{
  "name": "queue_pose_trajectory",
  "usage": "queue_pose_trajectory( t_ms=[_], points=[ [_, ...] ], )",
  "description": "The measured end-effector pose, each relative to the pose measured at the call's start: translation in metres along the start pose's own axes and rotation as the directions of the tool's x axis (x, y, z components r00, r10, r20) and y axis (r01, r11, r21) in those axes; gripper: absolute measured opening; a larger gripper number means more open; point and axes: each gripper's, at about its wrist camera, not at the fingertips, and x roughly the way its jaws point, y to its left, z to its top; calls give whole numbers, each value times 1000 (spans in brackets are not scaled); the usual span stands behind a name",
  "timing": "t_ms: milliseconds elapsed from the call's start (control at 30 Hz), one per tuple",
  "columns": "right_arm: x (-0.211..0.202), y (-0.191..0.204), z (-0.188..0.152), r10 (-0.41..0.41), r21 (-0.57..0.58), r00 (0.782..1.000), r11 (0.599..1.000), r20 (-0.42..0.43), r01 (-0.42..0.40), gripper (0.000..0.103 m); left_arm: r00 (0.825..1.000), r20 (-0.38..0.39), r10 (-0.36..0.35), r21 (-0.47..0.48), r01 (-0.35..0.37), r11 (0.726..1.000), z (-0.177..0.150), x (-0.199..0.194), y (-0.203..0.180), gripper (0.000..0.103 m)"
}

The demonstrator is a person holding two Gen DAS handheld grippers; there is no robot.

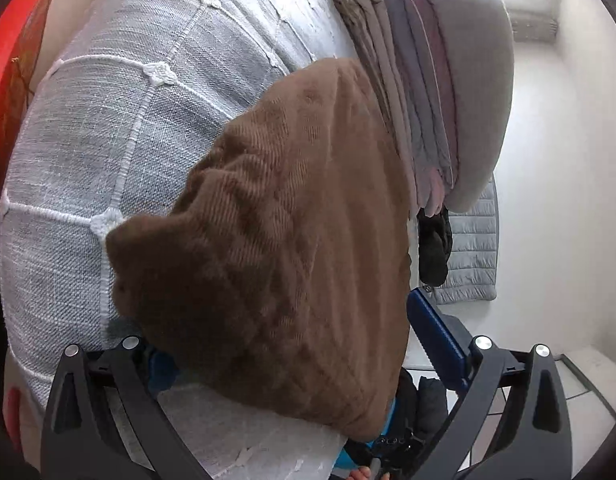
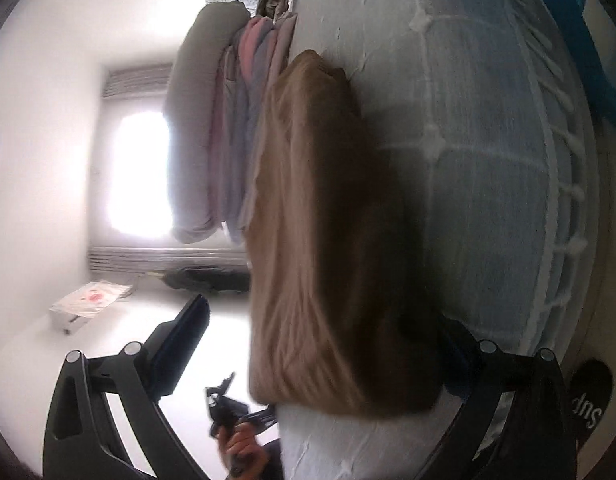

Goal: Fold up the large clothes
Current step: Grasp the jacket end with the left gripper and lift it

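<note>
Now folded brown garment [image 1: 276,240] between fingers of both hand-held grippers, left [image 1: 292,344], right [image 2: 319,344], spread wide

Brown garment [image 1: 276,240] — ribbed matt knit; bedspread [image 1: 108,128] — coarse weave.

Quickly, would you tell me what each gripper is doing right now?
Left gripper: open, straddling the folded brown sweater.
Right gripper: open, straddling the same sweater.

The left gripper [image 1: 292,344] has its jaws spread wide, one finger at 7 o'clock of its view, the other at 4 o'clock. The right gripper [image 2: 319,344] is likewise spread wide, fingers at 7 and 5 o'clock. A hand [image 2: 242,450] shows at 6 o'clock in the right wrist view.
</note>
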Motion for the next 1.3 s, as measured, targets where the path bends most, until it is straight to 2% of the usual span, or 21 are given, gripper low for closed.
queue_pose_trajectory(
  t_ms=[33, 100, 133, 167, 233, 267, 467, 533, 667, 767, 800, 867, 933, 967, 1000, 1033, 1067, 1100, 1167, 1233, 1300],
  points=[
    [5, 6, 0, -38, -31, 999, 999, -14, 38, 92, 1000, -5, -1, 6, 1, 1000, 3, 2, -2, 95],
    [10, 10, 1, -155, -55, 987, 987, -28, 154, 43, 1000, -6, -5, 37, 5, 999, 6, 6, -6, 94],
    [12, 6, 4, -126, -27, 991, 992, -44, 125, 35, 1000, -9, 8, 62, -7, 998, 6, 6, -8, 76],
    [12, 5, 5, -114, -14, 992, 993, -44, 114, 33, 999, -24, 38, 74, -37, 997, 6, 8, -9, 48],
    [13, 13, 5, -145, -59, 989, 988, -37, 143, 30, 998, -62, -12, 39, 14, 999, 13, 17, -10, 26],
    [12, 22, 4, -134, -74, 990, 989, -34, 131, 29, 998, -59, -15, 60, 18, 998, 15, 17, -15, 22],
    [16, 75, -9, -61, -123, 997, 991, -56, 54, 27, 995, -52, -83, 220, 92, 971, 24, -2, -71, 15],
    [15, 93, -24, -28, -150, 996, 989, -85, 15, 27, 994, -44, -103, 229, 110, 967, 30, -14, -79, 15],
    [11, 114, -67, -45, -194, 991, 981, -126, 20, 27, 991, -1, -136, 237, 132, 962, 47, -58, -73, 14],
    [9, 104, -103, -138, -205, 979, 973, -153, 105, 30, 995, 4, -99, 242, 95, 966, 50, -86, -50, 15],
    [8, 97, -109, -179, -199, 972, 969, -151, 148, 35, 997, -10, -76, 235, 76, 969, 52, -86, -41, 16],
    [-2, 75, -116, -278, -144, 953, 955, -122, 260, 42, 998, -58, -32, 153, 41, 987, 59, -75, -8, 21],
    [-22, 91, -122, -377, -200, 926, 908, -8, 368, 44, 997, -68, -48, 100, 54, 994, 61, -70, 13, 26],
    [-32, 103, -123, -417, -227, 907, 878, 67, 421, 47, 995, -70, -66, 84, 72, 994, 62, -69, 19, 32],
    [-43, 124, -124, -459, -287, 876, 828, 149, 483, 48, 994, -68, -84, 72, 89, 993, 64, -70, 23, 37],
    [-48, 142, -124, -481, -332, 848, 781, 221, 529, 50, 993, -68, -100, 65, 104, 992, 62, -70, 27, 49],
    [-52, 160, -126, -482, -377, 826, 735, 294, 563, 59, 991, -66, -114, 55, 118, 991, 63, -67, 28, 60],
    [-49, 186, -128, -454, -447, 817, 685, 356, 575, 65, 990, -62, -123, 47, 126, 991, 58, -74, 40, 65],
    [-24, 219, -125, -432, -551, 827, 617, 360, 562, 69, 991, -44, -127, 3, 127, 992, 54, -69, 45, 77],
    [32, 247, -130, -415, -671, 858, 547, 302, 500, 69, 992, -29, -120, -4, 119, 993, 53, -64, 45, 78],
    [110, 261, -132, -451, -795, 860, 418, 239, 440, 69, 996, -3, -92, -13, 92, 996, 55, -59, 43, 79]
  ],
)
